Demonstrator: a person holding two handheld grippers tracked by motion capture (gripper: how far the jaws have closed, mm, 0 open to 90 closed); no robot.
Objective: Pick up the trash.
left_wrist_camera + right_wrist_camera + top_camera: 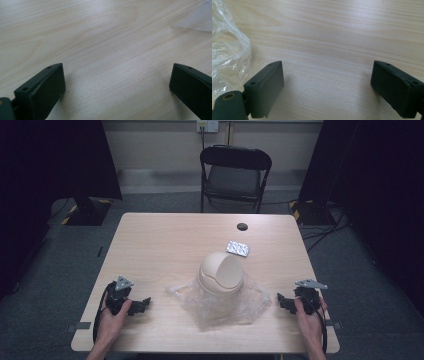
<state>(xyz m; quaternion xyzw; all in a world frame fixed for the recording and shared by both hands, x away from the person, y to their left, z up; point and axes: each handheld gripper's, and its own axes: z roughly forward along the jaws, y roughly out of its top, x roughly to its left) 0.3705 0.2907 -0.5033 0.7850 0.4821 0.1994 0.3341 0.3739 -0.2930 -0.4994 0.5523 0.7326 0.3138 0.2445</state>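
A pale wooden table is seen from above, with a person's forearms entering from the bottom edge; at the left, the person's left hand rests near the table's front left corner and holds the left gripper, which lies low on the wood and points toward the centre; in the left gripper view its two black jaws stand wide apart over bare wood grain, nothing between them, with an edge of clear plastic at the upper right corner; moving rightward, a crumpled clear plastic bag is spread on the table's front middle, well apart from both grippers; a cream-coloured domed container with a swing lid stands upright on the bag's far part; just behind and to the right of it, a small silvery blister pack lies flat on the wood; farther back, a small dark round disc sits near the table's far edge; beyond the table, a black folding chair faces it; at the right, the person's right hand holds the right gripper near the front right corner, pointing inward toward the bag; in the right gripper view its jaws are spread wide over bare wood, holding nothing, with the plastic bag's rumpled edge just to their left.
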